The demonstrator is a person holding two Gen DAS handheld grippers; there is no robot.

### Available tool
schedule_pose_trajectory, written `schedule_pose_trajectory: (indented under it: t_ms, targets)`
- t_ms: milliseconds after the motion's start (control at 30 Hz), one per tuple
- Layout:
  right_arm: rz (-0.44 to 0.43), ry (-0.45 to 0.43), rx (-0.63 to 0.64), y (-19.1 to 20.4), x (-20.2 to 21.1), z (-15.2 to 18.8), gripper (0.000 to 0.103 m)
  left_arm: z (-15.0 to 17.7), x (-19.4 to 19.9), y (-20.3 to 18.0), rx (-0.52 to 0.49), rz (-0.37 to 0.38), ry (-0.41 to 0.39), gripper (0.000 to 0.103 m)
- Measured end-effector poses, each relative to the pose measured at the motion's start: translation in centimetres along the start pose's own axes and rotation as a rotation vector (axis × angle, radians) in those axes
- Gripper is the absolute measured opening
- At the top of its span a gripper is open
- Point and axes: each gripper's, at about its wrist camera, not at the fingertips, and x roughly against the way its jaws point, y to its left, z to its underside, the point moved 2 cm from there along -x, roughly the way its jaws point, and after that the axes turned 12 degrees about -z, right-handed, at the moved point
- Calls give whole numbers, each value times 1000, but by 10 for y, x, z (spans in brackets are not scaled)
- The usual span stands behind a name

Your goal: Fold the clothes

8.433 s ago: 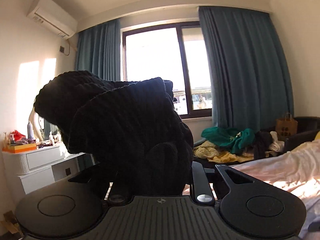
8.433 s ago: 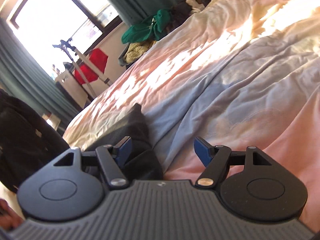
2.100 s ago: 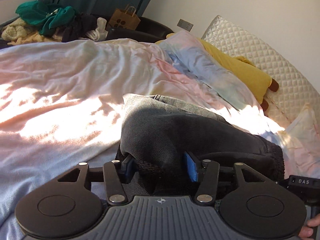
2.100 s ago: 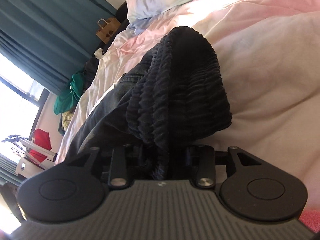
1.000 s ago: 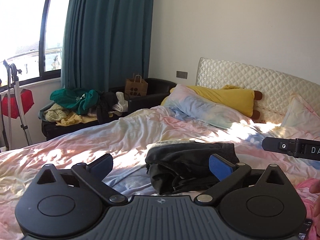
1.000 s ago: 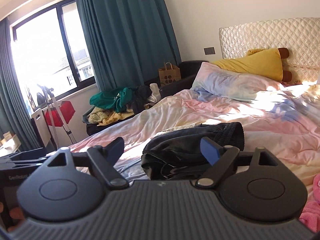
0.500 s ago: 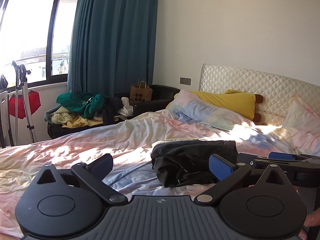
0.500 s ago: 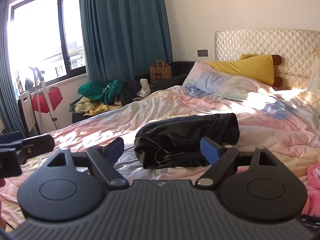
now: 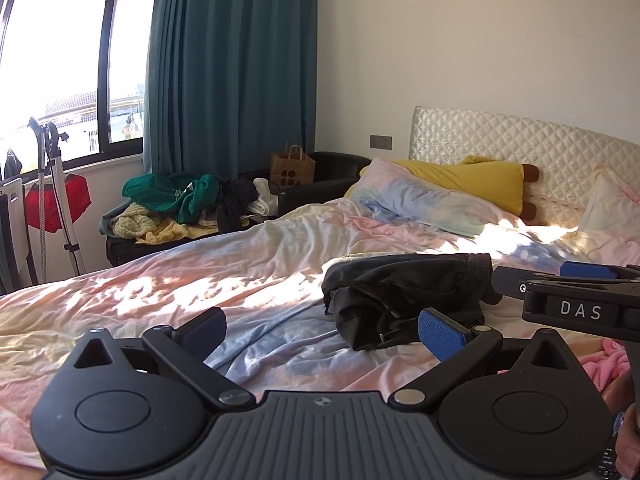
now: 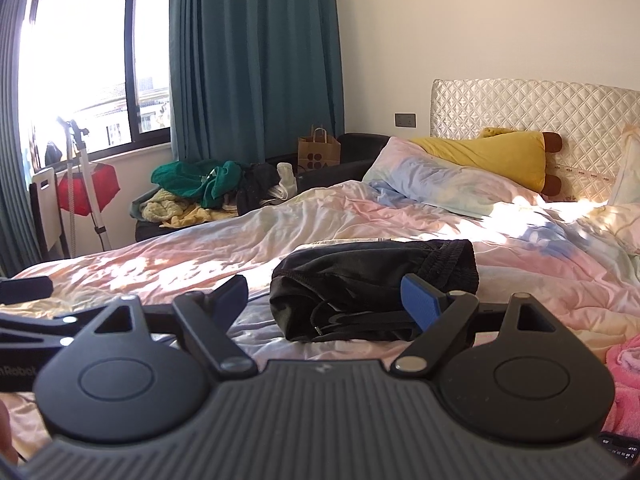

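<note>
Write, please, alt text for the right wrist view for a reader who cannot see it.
A folded black garment lies on a rumpled pastel bed, just beyond the open, empty right gripper. Behind it are a pastel pillow and a yellow plush toy against a quilted headboard, with a pile of clothes under teal curtains.

The folded black garment point(image 9: 408, 294) lies as a compact bundle on the bed point(image 9: 200, 292), roughly at the picture's centre in the right wrist view point(image 10: 372, 292). Its ribbed elastic waistband faces 2 o'clock, toward the pillows; loose layered edges and a cord show at its near, 7 o'clock end.
</note>
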Motion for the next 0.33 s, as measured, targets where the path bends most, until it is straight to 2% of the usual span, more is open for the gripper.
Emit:
schedule_pose_trajectory:
  t_ms: [333]
  targets:
    - [-4, 7, 8, 5, 3, 0, 85, 1, -1, 5, 0, -28, 3, 103]
